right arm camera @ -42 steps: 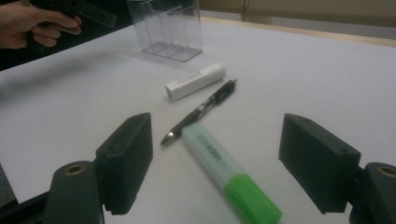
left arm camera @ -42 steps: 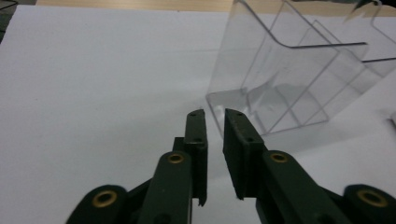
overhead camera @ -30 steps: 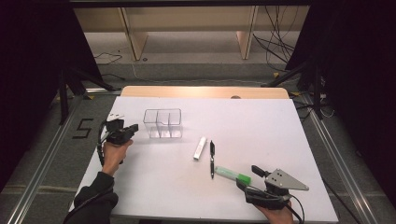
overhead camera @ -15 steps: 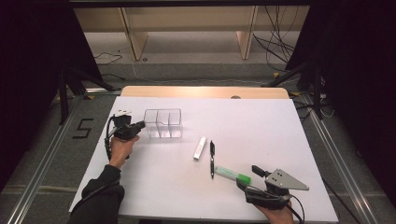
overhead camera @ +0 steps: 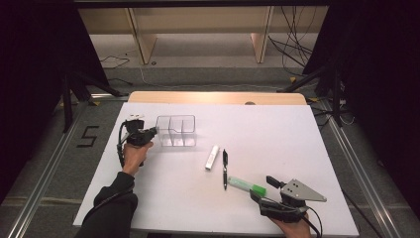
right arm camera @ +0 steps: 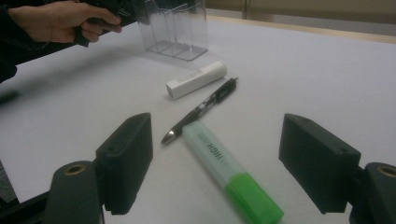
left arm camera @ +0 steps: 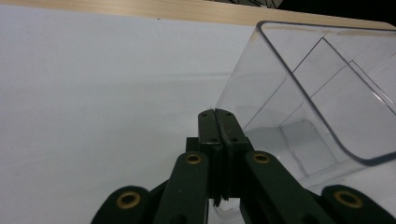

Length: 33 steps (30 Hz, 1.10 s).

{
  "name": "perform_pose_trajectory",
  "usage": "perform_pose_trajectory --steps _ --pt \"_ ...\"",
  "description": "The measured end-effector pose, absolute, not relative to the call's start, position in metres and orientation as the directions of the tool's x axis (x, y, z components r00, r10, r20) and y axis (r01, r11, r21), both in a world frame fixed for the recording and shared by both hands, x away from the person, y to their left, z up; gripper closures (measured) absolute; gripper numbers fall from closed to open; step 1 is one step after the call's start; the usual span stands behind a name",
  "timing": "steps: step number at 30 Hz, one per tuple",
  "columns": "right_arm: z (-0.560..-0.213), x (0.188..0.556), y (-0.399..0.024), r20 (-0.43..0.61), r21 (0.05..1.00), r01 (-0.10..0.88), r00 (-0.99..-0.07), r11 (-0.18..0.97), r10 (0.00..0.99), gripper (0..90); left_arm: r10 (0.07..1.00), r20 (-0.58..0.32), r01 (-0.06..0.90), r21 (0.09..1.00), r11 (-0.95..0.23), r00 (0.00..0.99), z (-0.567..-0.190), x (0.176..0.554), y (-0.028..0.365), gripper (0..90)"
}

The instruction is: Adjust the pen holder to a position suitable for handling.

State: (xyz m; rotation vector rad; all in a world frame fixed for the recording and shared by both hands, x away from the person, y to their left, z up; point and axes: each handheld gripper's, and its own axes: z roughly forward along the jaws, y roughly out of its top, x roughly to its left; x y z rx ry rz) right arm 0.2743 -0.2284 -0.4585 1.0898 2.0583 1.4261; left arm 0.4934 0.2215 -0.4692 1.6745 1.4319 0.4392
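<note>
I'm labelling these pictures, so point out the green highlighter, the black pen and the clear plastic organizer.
green highlighter (right arm camera: 229, 175), right gripper view, middle of its barrel.
black pen (overhead camera: 225, 168), high view, middle of its shaft.
clear plastic organizer (overhead camera: 177, 132), high view, its centre divider.

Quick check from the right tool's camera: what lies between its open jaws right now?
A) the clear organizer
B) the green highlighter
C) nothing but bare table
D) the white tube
B: in the right gripper view the green highlighter lies on the table between the wide-open jaws of the right tool, untouched by either.
</note>
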Motion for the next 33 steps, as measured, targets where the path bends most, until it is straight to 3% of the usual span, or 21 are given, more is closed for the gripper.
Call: perform_pose_trajectory --steps 33 --pt "-0.458 0.274 -0.229 0.105 0.912 0.372 -0.615 0.171 0.782 26.8 0.89 -0.265 0.643 0.764 -0.042 0.372 -0.474 0.506 0.129 89.5"
